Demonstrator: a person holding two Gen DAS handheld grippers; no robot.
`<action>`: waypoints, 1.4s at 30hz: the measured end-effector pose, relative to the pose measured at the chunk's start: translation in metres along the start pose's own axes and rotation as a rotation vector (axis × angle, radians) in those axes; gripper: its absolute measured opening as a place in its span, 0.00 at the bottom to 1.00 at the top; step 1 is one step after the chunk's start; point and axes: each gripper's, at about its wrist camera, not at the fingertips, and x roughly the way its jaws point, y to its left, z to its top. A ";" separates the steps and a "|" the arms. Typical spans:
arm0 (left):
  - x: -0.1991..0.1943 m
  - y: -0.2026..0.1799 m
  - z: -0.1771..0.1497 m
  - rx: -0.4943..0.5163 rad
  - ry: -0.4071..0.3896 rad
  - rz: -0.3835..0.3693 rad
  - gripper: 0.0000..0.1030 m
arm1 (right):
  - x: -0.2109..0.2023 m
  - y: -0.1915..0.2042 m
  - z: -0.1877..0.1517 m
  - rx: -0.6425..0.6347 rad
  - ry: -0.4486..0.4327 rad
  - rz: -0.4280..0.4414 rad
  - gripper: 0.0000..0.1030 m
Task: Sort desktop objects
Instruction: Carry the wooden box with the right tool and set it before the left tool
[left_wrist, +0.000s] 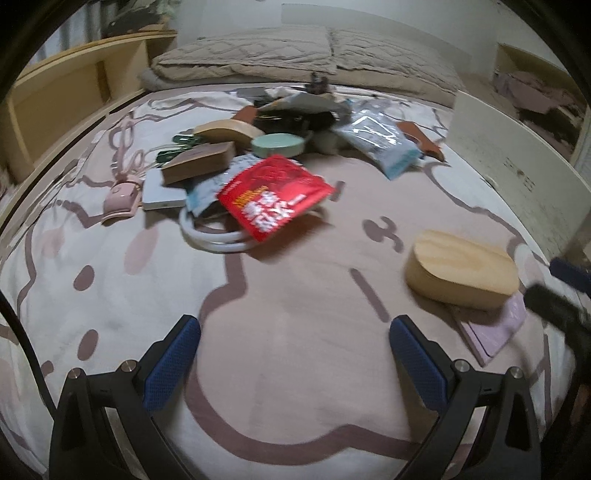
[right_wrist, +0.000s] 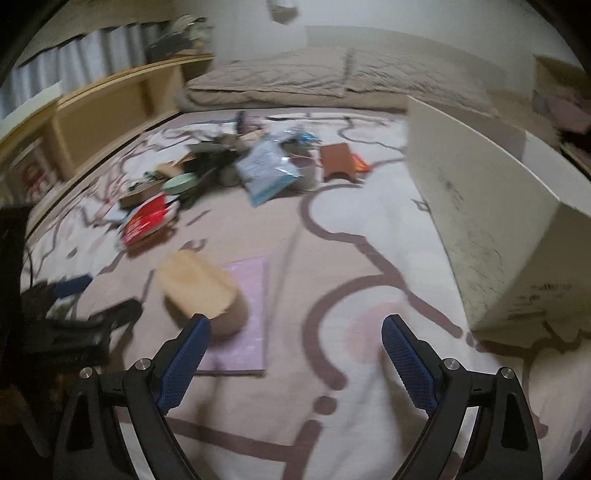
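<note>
Gaping wide and empty, the right gripper (right_wrist: 295, 365) hung over the blanket (right_wrist: 369, 258); the wooden box (right_wrist: 199, 291) sat just past its left finger, lower left of frame.

Wooden box (right_wrist: 201, 291) atop pink pad (right_wrist: 245, 321)

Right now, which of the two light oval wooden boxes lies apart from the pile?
The oval wooden box resting partly on the pink flat packet, off to the right. The other oval box sits within the pile behind the red packet.
</note>
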 end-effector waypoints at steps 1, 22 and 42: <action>-0.001 -0.002 -0.001 0.005 0.003 -0.007 1.00 | 0.001 -0.004 0.002 0.017 0.003 -0.015 0.91; -0.006 -0.026 -0.010 0.096 0.023 -0.074 1.00 | 0.048 0.024 0.030 -0.196 0.061 -0.087 0.91; -0.029 0.061 0.010 -0.239 -0.051 -0.123 1.00 | 0.074 0.069 0.044 -0.284 0.079 0.048 0.91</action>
